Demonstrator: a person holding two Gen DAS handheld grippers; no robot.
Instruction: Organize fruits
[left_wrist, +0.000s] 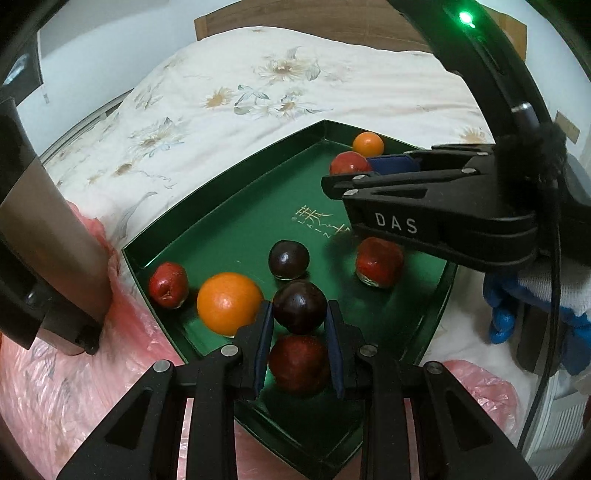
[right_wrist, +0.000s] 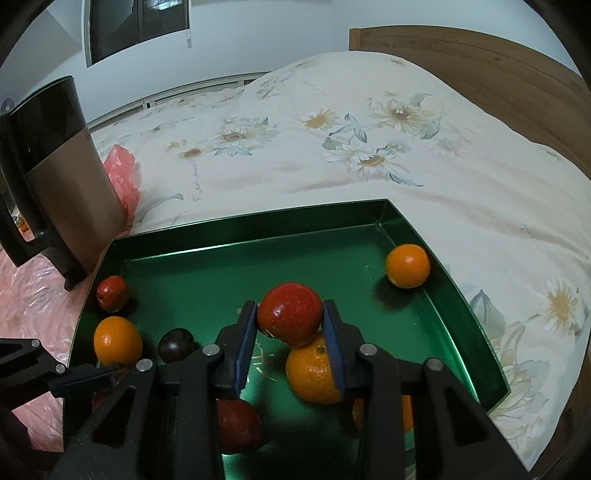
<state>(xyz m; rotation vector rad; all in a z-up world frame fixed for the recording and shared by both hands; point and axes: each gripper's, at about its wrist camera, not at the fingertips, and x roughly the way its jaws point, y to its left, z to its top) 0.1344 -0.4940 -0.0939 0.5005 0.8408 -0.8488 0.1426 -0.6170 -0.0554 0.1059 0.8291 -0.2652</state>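
A green tray (left_wrist: 221, 229) lies on the bed with fruit scattered in it. My left gripper (left_wrist: 299, 325) is shut on a dark plum (left_wrist: 300, 312), just above a dark red fruit (left_wrist: 299, 363) on the tray floor. Beside them lie an orange (left_wrist: 229, 302), a small red fruit (left_wrist: 168, 284), a second dark plum (left_wrist: 288, 258) and a red fruit (left_wrist: 378, 262). My right gripper (right_wrist: 290, 321) is shut on a red fruit (right_wrist: 289, 314), above an orange (right_wrist: 314, 373). Another orange (right_wrist: 408, 266) rests by the tray's far right wall.
A tall black-and-bronze jug (right_wrist: 62, 177) stands at the tray's left edge, on pink plastic sheeting (left_wrist: 74, 387). A floral bedspread (right_wrist: 332, 129) stretches beyond the tray to a wooden headboard (right_wrist: 480, 74). A hand in a blue-and-white glove (left_wrist: 535, 295) holds the right gripper.
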